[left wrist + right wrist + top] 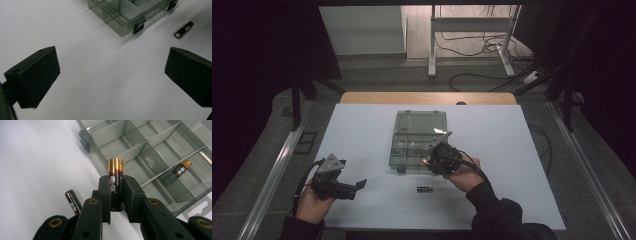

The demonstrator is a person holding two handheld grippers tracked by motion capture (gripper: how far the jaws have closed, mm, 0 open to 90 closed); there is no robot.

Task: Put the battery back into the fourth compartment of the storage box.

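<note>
Jaws of the right gripper [116, 195] clenched on a black-and-gold battery [115, 180], gripped around its lower half, gold end sticking up past the jaw tips. In the high view this gripper [439, 152] sits at the near right edge of the clear compartment box [404, 155], lid [420, 121] flipped open toward the far side. Another battery [182, 168] lies inside a box compartment. A loose battery [424, 189] lies on the white desk [362, 130], just in front of the box. Left gripper [357, 186] jaws released, spread wide, nothing between them, low over bare desk near the left front, well apart from the box.
</note>
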